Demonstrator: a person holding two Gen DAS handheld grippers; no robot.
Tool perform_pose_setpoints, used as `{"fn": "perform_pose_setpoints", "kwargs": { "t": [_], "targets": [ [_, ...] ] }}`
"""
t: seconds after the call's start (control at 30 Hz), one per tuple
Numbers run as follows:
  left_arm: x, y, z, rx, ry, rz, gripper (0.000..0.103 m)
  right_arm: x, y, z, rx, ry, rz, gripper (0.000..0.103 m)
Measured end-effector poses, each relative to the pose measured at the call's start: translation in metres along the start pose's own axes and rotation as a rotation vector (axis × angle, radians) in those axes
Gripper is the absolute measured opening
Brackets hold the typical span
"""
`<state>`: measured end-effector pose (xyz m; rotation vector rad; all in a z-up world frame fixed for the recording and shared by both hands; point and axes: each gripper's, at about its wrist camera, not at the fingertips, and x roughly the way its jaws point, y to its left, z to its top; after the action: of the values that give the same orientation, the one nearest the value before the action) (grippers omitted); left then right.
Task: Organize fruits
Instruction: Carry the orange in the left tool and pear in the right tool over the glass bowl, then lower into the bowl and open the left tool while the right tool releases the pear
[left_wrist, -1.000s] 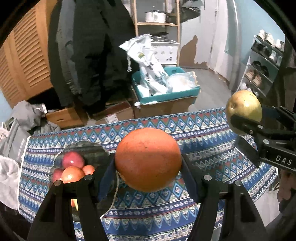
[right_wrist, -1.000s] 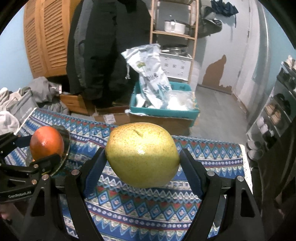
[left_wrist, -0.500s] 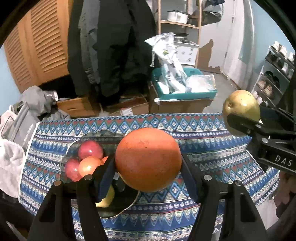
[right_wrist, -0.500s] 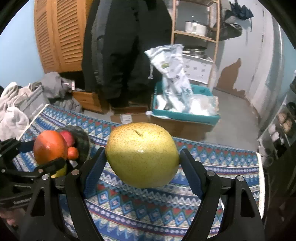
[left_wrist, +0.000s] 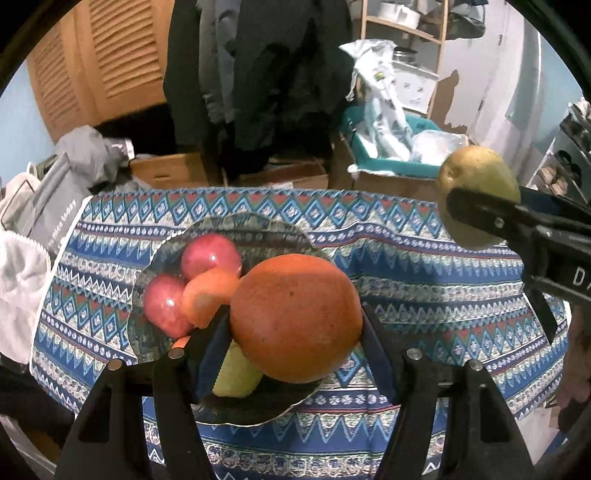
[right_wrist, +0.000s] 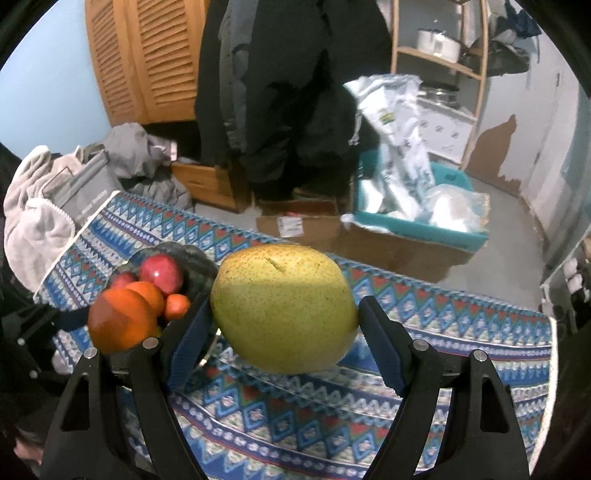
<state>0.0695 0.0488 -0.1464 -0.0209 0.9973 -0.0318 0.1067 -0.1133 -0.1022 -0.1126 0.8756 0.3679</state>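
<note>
My left gripper (left_wrist: 295, 328) is shut on a large orange (left_wrist: 295, 317) and hangs just above the dark fruit bowl (left_wrist: 258, 225). In the bowl lie two red apples (left_wrist: 210, 254), a smaller orange (left_wrist: 210, 295) and a yellow-green fruit (left_wrist: 236, 376), partly hidden by the gripper. My right gripper (right_wrist: 284, 325) is shut on a yellow-green pear (right_wrist: 284, 306), held over the patterned tablecloth (right_wrist: 443, 332) to the right of the bowl (right_wrist: 199, 258). The pear (left_wrist: 476, 184) also shows at the right in the left wrist view.
Beyond the table's far edge stand cardboard boxes (left_wrist: 288, 173), a teal bin with plastic bags (left_wrist: 391, 162), hanging dark coats (left_wrist: 280, 74) and a wooden louvred door (left_wrist: 110, 62). Grey and white clothes (left_wrist: 33, 221) pile at the table's left end.
Both grippers have swung left and down towards the bowl. The bowl has come from the left edge to under the orange, and has come into the right wrist view.
</note>
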Motion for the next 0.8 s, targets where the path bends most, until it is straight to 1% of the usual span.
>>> {"fn": "perform_pose_setpoints", "kwargs": {
  "t": [0.33,0.53,0.67,0.8],
  "targets": [
    [0.027,0.024,-0.014,-0.070,0.070,0.000,0.069,0.053,0.031,0.002,-0.008,0.084,0.070,0.080],
    [0.039,0.030,-0.019,-0.103,0.121,-0.019,0.069,0.073,0.044,0.001,-0.024,0.123,0.096,0.080],
    [0.043,0.032,-0.020,-0.124,0.143,-0.030,0.069,0.087,0.047,-0.002,-0.018,0.155,0.119,0.080],
    [0.044,0.034,-0.020,-0.139,0.147,-0.039,0.070,0.096,0.050,-0.003,-0.015,0.175,0.140,0.080]
  ]
}}
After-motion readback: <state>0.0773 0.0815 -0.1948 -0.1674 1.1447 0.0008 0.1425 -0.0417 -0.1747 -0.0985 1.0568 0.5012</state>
